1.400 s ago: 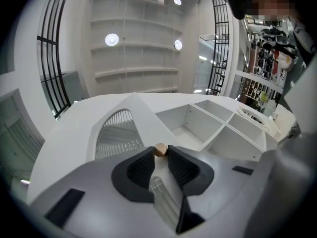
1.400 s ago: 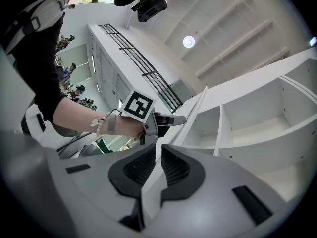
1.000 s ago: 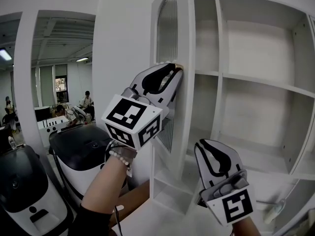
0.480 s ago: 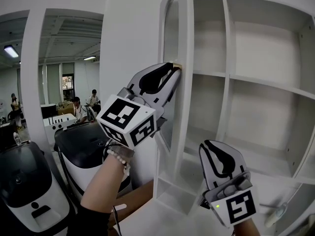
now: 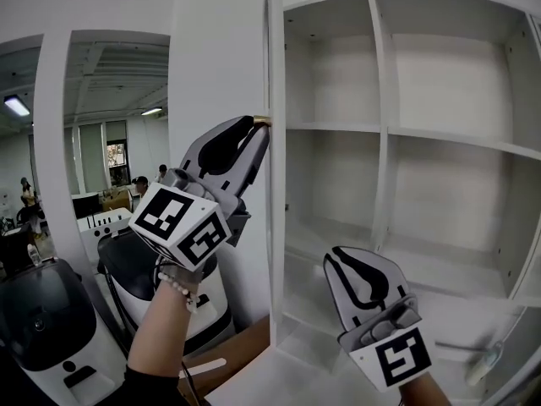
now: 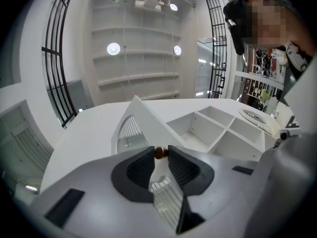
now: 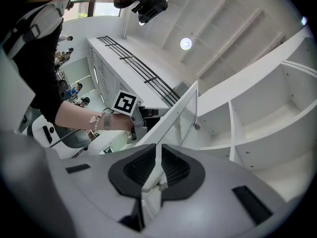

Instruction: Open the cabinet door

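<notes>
The knob (image 6: 159,152) of the door (image 5: 273,252) is clamped between the fingers (image 6: 137,167) of the left gripper (image 5: 258,125). The fingers are partly closed on it, with a pad pressed to each side. The door is swung well out from the cabinet (image 5: 378,100), so that only its thin front edge is shown in the head view, roughly square to the cabinet front. The shelves (image 5: 439,139) behind it are laid open to view. The right gripper (image 5: 348,259) is held low in front of the cabinet, apart from the door. Its fingers are brought almost together and nothing is held between them. The task is judged to be nearly or fully done, since the opening is exposed across its whole width. A little more swing may be left, if a wider opening is wanted, and the knob is not yet released.
</notes>
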`<state>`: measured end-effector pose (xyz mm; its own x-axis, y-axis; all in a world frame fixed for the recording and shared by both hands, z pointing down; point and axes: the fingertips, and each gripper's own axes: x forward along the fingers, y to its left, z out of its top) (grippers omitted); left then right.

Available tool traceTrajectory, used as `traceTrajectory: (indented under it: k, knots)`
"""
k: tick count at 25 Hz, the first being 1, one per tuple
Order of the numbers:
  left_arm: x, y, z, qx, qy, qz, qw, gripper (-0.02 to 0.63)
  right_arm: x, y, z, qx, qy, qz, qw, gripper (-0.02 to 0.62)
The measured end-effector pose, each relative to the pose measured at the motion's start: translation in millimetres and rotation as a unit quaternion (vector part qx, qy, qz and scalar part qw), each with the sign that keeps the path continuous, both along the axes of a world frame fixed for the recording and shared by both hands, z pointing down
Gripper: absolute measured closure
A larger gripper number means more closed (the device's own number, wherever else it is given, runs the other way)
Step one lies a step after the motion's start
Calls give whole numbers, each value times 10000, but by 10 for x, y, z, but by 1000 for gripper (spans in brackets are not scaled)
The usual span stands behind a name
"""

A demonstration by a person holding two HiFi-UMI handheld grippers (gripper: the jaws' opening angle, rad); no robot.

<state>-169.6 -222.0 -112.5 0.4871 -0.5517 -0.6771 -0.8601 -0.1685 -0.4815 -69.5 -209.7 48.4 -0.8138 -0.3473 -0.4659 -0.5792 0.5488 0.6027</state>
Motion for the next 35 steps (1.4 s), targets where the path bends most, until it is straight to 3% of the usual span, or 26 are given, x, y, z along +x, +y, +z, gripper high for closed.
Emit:
traceTrajectory:
  k: [26, 35]
  knots:
    - [-779, 236, 15, -158, 212, -1154, 9930, 554, -602, 323, 16, 30, 30, -850, 9964, 575]
    - [-906, 229, 93, -150, 166, -1541, 9878, 606, -685, 327, 41, 47, 73, -955, 9954, 575]
